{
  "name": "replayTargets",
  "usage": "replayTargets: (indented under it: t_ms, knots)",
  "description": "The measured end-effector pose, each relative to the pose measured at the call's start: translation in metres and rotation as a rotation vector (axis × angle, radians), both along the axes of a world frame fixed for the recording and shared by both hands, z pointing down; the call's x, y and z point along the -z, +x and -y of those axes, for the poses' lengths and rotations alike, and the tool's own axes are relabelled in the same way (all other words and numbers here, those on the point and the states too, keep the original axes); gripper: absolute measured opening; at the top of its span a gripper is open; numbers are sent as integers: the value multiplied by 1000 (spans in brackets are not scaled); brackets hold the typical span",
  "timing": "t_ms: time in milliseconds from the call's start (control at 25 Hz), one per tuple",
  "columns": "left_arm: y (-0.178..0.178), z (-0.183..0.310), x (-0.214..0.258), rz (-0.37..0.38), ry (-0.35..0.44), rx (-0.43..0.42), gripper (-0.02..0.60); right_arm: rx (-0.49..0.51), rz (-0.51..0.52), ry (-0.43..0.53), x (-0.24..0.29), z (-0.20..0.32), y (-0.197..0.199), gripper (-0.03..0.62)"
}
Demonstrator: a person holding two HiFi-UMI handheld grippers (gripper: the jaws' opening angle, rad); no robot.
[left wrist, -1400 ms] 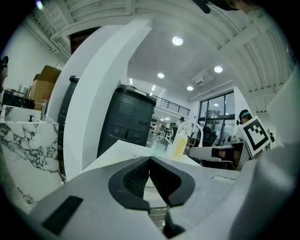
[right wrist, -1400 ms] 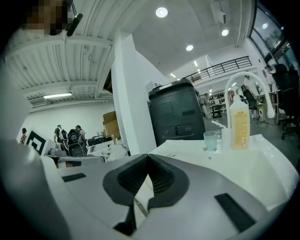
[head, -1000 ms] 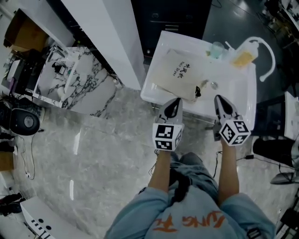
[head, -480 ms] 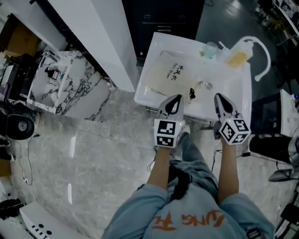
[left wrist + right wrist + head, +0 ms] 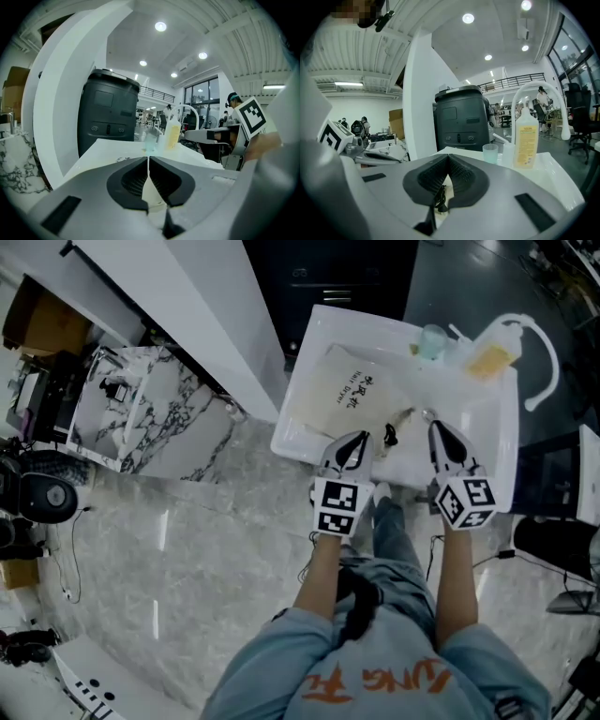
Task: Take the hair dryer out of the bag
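— Landmark for the listing?
— White rectangular washbasin.
— Task item?
— Flat cream cloth bag with black lettering, lying inside the washbasin, toward its left side. Black drawstring cord at the bag's near corner, close to the washbasin's front rim. Hair dryer itself hidden from view.
— Left gripper?
— Left gripper, over the washbasin's front rim, just beside the bag's near edge. Jaws pressed together, nothing between them.
— Right gripper?
— Right gripper, over the same front rim, to the right of the cord and apart from the bag. Jaws likewise closed tip to tip, empty; cord visible beyond them, not gripped.
— Remainder?
— Pale translucent plastic cup and clear bottle with yellow label, side by side at the washbasin's far edge. White arched tap over its far right corner.
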State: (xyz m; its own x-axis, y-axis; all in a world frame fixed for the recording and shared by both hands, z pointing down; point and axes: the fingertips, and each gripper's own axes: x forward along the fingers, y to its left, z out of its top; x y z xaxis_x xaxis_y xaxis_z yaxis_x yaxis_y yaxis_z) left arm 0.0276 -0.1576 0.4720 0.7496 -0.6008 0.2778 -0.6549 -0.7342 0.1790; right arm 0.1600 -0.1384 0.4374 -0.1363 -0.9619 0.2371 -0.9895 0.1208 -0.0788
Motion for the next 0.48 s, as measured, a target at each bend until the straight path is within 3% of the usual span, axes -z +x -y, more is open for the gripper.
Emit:
replayTargets:
  t_ms: [280,360,480]
  knots:
    - [34,-2,-32,152,-36,-81,11,22,17,-79,-33,1,10,0]
    - [42,-2,-47,197,-68,-100,76,17,21,-100,-42,-1,18,0]
    - [49,4,-60,252,-74,-88,106,5,29,-123,-50,-3,31,0]
